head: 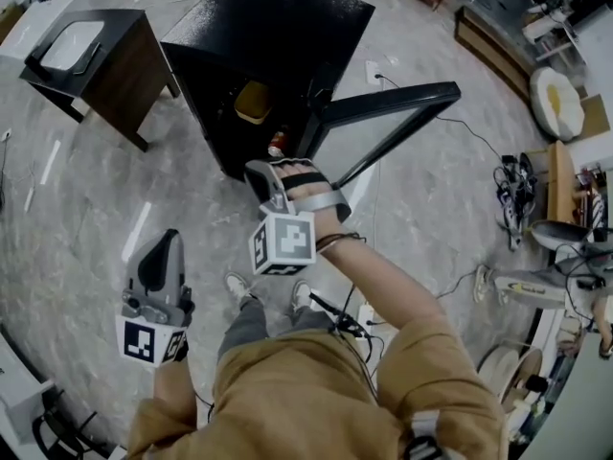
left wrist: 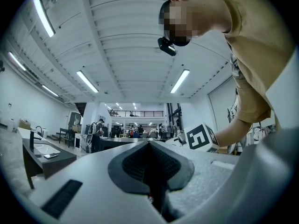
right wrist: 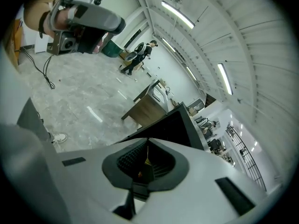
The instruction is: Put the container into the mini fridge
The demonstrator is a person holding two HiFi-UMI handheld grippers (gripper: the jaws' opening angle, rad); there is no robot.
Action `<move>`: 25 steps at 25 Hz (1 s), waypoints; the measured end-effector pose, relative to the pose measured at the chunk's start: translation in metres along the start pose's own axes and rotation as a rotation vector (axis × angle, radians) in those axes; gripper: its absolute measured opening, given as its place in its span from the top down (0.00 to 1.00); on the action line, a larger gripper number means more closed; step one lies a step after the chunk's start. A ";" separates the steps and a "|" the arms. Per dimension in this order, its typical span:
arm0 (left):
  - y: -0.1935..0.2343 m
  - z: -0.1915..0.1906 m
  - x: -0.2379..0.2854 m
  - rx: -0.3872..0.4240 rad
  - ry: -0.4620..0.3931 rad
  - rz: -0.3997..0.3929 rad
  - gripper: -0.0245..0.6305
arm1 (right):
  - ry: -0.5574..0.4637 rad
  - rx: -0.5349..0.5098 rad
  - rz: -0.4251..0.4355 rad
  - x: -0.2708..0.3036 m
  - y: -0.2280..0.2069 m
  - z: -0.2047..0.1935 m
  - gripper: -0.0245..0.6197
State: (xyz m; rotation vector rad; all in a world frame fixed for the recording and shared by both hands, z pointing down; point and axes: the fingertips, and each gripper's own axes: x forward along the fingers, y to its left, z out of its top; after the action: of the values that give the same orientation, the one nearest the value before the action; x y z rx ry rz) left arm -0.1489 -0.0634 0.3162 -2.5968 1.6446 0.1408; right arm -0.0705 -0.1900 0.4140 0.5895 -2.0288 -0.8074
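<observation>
The black mini fridge [head: 273, 27] stands on the floor with its door [head: 388, 111] swung open to the right. Inside it sits a yellow container [head: 252, 102], and a red can [head: 277, 144] stands lower down by the opening. My right gripper [head: 264, 172] is just in front of the opening, shut, with nothing held. In the right gripper view the right gripper [right wrist: 147, 155] has its jaws together, with the fridge's black top [right wrist: 175, 125] beyond. My left gripper [head: 166, 245] hangs low at the left, shut and empty. In the left gripper view the left gripper [left wrist: 150, 146] points up at the ceiling.
A dark wooden side table [head: 105, 60] bearing a white tray [head: 72, 44] stands left of the fridge. Cables [head: 450, 123] trail over the marble floor on the right, near clutter and a shelf [head: 565, 175]. The person's shoes [head: 239, 286] are under the grippers.
</observation>
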 end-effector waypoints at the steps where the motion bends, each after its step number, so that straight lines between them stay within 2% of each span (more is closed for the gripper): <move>1: -0.004 0.006 0.000 0.002 -0.003 0.002 0.96 | -0.006 0.002 0.000 -0.009 -0.002 0.000 0.95; 10: -0.026 0.045 0.008 0.032 -0.041 -0.018 0.96 | -0.029 -0.002 -0.037 -0.060 -0.023 -0.003 0.95; 17: -0.064 0.062 0.024 0.039 -0.050 -0.051 0.96 | -0.033 0.097 -0.056 -0.109 -0.021 -0.031 0.95; 25: -0.088 0.075 0.040 0.047 -0.053 -0.074 0.96 | -0.044 0.230 -0.095 -0.149 -0.029 -0.056 0.95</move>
State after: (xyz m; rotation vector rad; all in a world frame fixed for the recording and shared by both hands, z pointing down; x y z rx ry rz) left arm -0.0553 -0.0543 0.2379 -2.5917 1.5138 0.1634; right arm 0.0587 -0.1298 0.3361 0.8087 -2.1640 -0.6503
